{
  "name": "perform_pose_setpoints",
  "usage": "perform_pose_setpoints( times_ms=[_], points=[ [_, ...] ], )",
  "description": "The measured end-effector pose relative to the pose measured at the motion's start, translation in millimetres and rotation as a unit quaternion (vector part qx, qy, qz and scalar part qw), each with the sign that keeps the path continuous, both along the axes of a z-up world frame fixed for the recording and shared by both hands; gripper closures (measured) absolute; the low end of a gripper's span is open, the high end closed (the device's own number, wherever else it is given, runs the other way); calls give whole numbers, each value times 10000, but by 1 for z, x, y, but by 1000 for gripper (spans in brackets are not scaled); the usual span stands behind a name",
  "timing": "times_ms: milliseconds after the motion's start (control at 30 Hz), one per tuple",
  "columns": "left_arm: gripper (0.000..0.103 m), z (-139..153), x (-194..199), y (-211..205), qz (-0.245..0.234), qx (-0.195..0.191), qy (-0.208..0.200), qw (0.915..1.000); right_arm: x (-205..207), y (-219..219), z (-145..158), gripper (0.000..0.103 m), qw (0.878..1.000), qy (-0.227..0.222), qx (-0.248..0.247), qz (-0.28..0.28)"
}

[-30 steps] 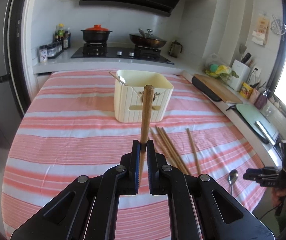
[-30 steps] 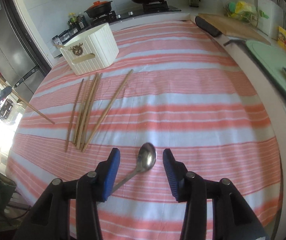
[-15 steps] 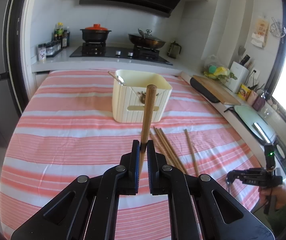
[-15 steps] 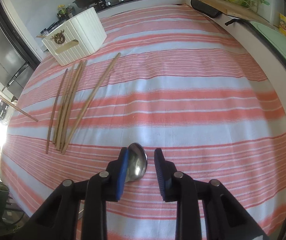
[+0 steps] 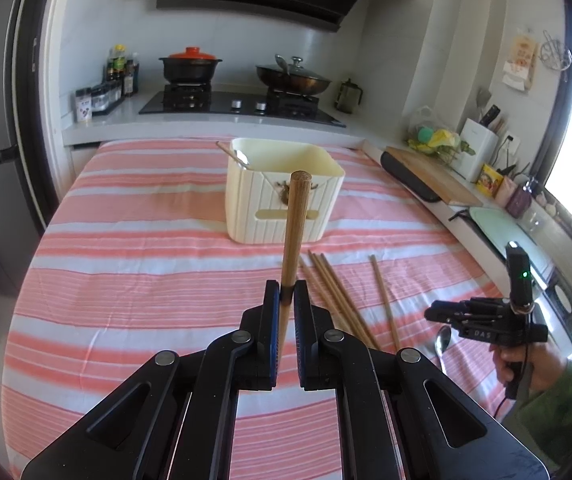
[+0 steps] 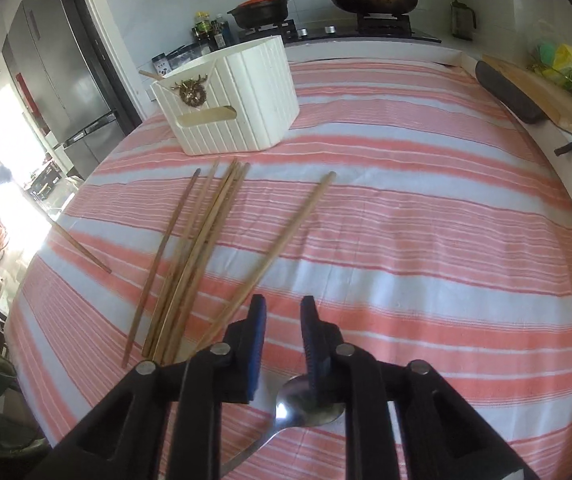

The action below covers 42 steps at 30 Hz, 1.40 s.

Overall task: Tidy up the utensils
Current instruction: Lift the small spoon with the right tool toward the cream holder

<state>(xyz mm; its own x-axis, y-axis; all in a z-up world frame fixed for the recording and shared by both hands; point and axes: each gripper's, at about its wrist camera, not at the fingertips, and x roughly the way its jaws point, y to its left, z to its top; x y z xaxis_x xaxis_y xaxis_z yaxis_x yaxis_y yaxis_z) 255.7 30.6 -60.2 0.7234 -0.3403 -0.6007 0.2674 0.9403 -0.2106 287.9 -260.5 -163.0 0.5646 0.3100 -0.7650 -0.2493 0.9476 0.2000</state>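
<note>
My left gripper (image 5: 284, 294) is shut on a wooden chopstick (image 5: 296, 220) that points up toward the cream ribbed utensil box (image 5: 281, 196). A spoon handle leans out of the box's back left corner. Several chopsticks (image 5: 338, 292) lie on the striped cloth in front of the box; they also show in the right wrist view (image 6: 201, 248). My right gripper (image 6: 283, 312) is partly closed with a visible gap, above the cloth. The metal spoon (image 6: 306, 404) lies on the cloth below it, under the right jaw, not gripped. The box (image 6: 229, 96) stands at far left there.
A stove (image 5: 237, 100) with a pot and pan stands behind the table. A cutting board (image 5: 430, 172) and dark tray line the right counter. A fridge (image 6: 57, 64) stands to the left. The table's right edge (image 6: 558, 168) is close to the counter.
My right gripper narrowed around the spoon bowl, then rose and pitched forward, so the spoon now lies back under the jaws. The left gripper held the chopstick nearly still.
</note>
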Motion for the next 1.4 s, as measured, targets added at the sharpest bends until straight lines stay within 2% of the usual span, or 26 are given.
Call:
perform_pose_setpoints(
  times_ms=[33, 67, 333, 533, 667, 733, 833, 933, 1033, 1100, 1133, 1200, 1400],
  points=[
    [98, 0, 0, 0, -4, -1, -3, 10000, 0, -3, 3, 63, 9999, -50, -6, -89],
    [98, 0, 0, 0, -7, -6, -5, 10000, -1, -8, 7, 60, 9997, -114, -26, -220],
    [98, -1, 2, 2, -82, -138, -28, 9999, -39, -34, 18, 60, 9929, 148, -552, -1047],
    [98, -2, 3, 5, -119, -229, -52, 9997, -77, -33, 15, 59, 9838, 230, -545, -1691],
    [98, -2, 3, 7, -139, -261, -44, 9996, -90, -5, -1, 58, 9852, 398, -241, -1652],
    [98, -1, 3, 8, -144, -267, -29, 9995, -86, 6, -10, 51, 9840, 447, -226, -1711],
    [98, -1, 1, 10, -126, -280, -25, 9995, -69, 14, -18, 51, 9797, 421, -164, -1952],
    [98, -2, -1, 11, -103, -318, -30, 9994, -45, 19, -28, 50, 9736, 437, -524, -2180],
    [98, -3, -1, 11, -89, -343, -35, 9994, -28, 34, -33, 50, 9692, 272, -1109, -2182],
    [98, -3, 0, 12, -78, -344, -33, 9994, -25, 38, -32, 59, 9675, 166, -1305, -2161],
    [98, -3, 1, 13, -79, -351, -26, 9994, -26, 37, -31, 69, 9684, 147, -1285, -2134],
    [98, -3, 1, 15, -77, -359, -11, 9993, -31, 31, -26, 69, 9724, 70, -992, -2112],
    [98, -1, 2, 19, -68, -374, 16, 9993, -59, 23, 7, 69, 9812, -575, -325, -1815]
  ],
)
